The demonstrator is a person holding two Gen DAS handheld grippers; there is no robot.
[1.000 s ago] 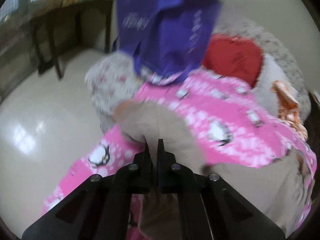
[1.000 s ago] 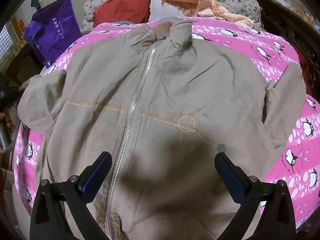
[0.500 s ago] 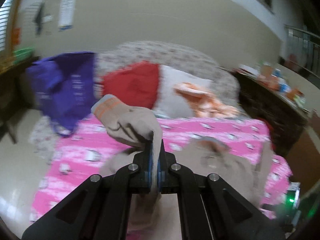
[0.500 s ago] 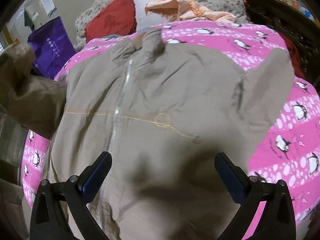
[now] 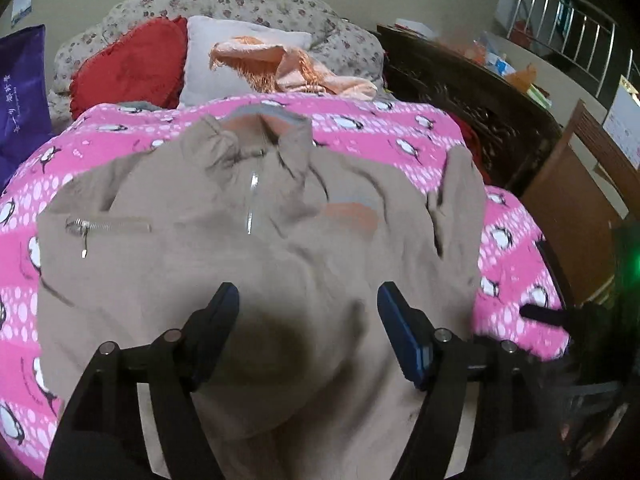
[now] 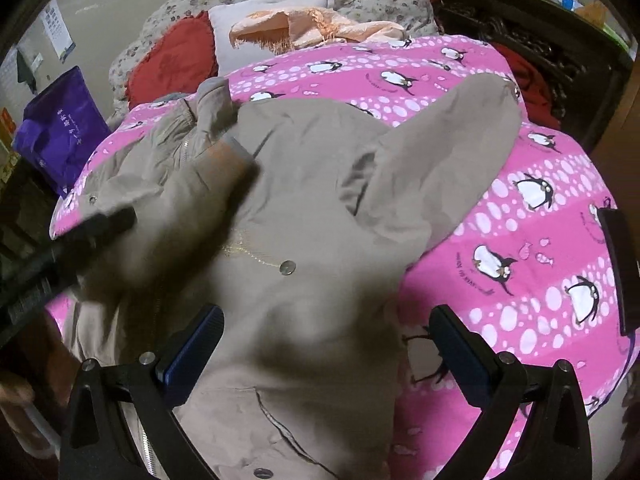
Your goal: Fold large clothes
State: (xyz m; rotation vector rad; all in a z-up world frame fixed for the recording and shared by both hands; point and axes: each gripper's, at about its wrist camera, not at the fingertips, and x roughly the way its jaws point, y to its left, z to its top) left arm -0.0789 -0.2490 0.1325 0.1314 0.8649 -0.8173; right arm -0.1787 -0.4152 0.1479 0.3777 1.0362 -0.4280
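Observation:
A large tan zip jacket (image 5: 224, 248) lies front-up on a pink penguin bedspread (image 5: 512, 240). Its left sleeve is folded across the chest, its orange-and-grey cuff (image 5: 352, 212) near the zip; the cuff also shows in the right wrist view (image 6: 230, 156). My left gripper (image 5: 308, 320) is open and empty above the jacket's lower middle. My right gripper (image 6: 324, 344) is open and empty above the jacket's (image 6: 312, 208) right side. The right sleeve (image 6: 452, 152) lies spread out on the bedspread (image 6: 540, 248). The left gripper's dark body (image 6: 60, 248) shows blurred at the left.
At the bed's head lie a red cushion (image 5: 128, 72), a white pillow (image 5: 224, 68) and a peach cloth (image 5: 288, 68). A purple bag (image 6: 60, 136) stands left of the bed. A dark wooden bed frame (image 5: 480, 104) and a wooden cabinet (image 5: 576, 208) stand on the right.
My left gripper carried the left sleeve up and across the jacket, then opened and let it go on the chest. My right gripper shifted toward the right sleeve and stayed open.

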